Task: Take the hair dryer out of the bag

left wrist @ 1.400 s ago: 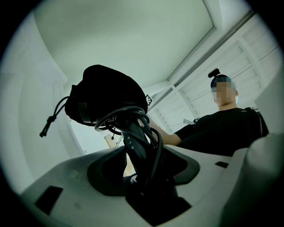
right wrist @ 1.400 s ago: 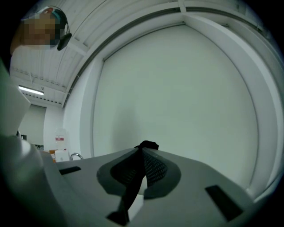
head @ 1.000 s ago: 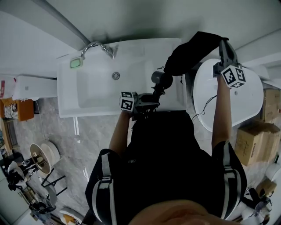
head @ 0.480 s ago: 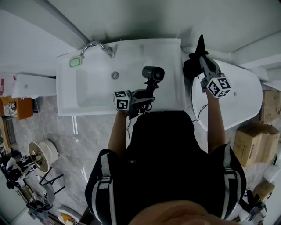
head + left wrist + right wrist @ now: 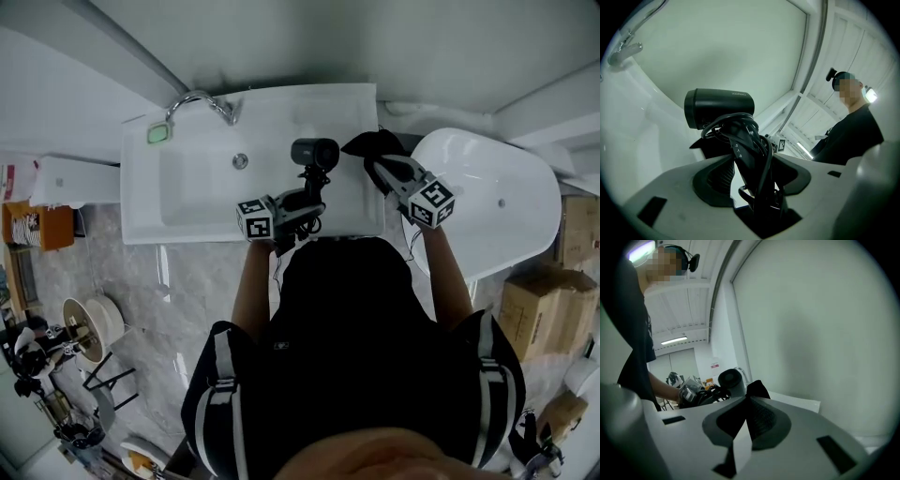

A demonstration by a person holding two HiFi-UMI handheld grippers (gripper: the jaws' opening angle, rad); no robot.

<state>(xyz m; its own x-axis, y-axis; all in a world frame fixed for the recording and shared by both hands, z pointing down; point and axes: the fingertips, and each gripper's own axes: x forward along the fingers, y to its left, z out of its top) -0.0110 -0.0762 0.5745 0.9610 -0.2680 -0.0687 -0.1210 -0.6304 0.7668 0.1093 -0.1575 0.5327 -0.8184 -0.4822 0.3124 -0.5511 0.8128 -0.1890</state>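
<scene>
Head view: the left tongs [image 5: 307,199] clamp the hair dryer [image 5: 319,169] by its cord-wrapped handle [image 5: 312,186] above the sink [image 5: 187,187]; the right tongs [image 5: 380,172], nearly shut, pinch the limp black bag [image 5: 367,142]. Rigid, smooth and probably top-heavy, it grips best at the handle, which points toward the wall [image 5: 281,47], barrel [image 5: 311,151] crosswise.

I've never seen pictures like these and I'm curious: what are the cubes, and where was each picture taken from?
No robot: a person holds a pincer tool in each hand, and the patterned cubes belong to those tools. The head view comes from a camera on the person's head, looking down at a white sink beside a bathtub. The other two come from cameras on the tools. The left gripper clamps a black hair dryer by its cord-wrapped handle; the right gripper pinches a black bag.
</scene>
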